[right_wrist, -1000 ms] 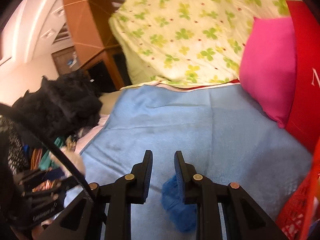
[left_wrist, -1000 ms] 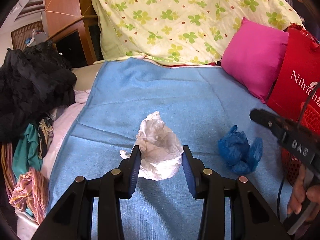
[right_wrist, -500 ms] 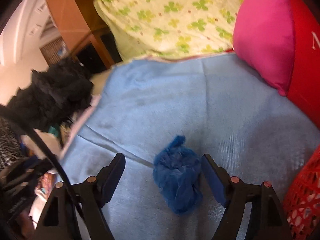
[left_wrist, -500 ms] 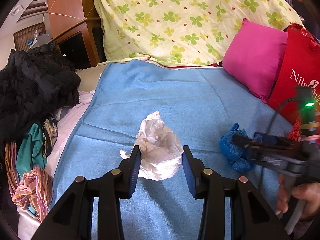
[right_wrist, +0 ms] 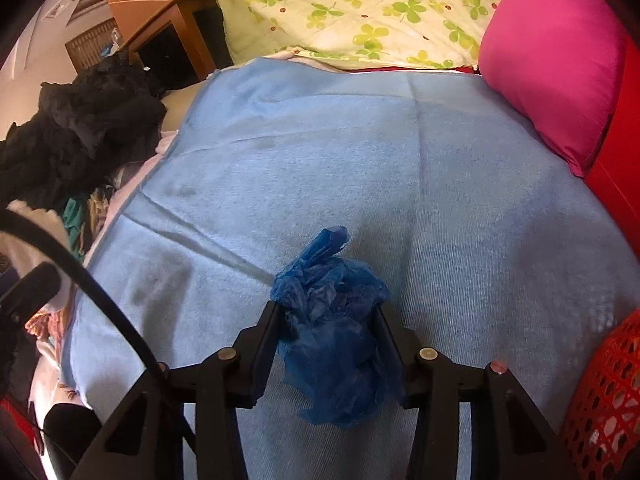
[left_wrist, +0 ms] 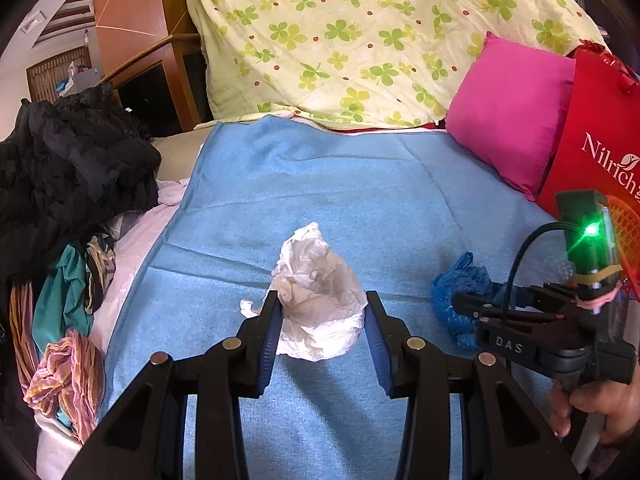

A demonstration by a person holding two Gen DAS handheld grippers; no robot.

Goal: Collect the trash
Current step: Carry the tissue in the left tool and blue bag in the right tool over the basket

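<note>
- A bedroom in a lived-in home is shown, pretty clearly.
- A bed is covered with a blue blanket [left_wrist: 320,184].
- A clover-print quilt [left_wrist: 360,40] and a pink pillow [left_wrist: 508,108] are propped at the head.
- Clothes are heaped in a pile [left_wrist: 68,208] along one side.
- Wooden furniture [left_wrist: 132,40] is seen behind.

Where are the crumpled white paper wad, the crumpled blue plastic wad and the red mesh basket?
Crumpled white paper wad [left_wrist: 318,300]: left wrist view, middle of the wad.
Crumpled blue plastic wad [right_wrist: 334,328]: right wrist view, middle of the wad.
Red mesh basket [right_wrist: 604,396]: right wrist view, its perforated wall.
</note>
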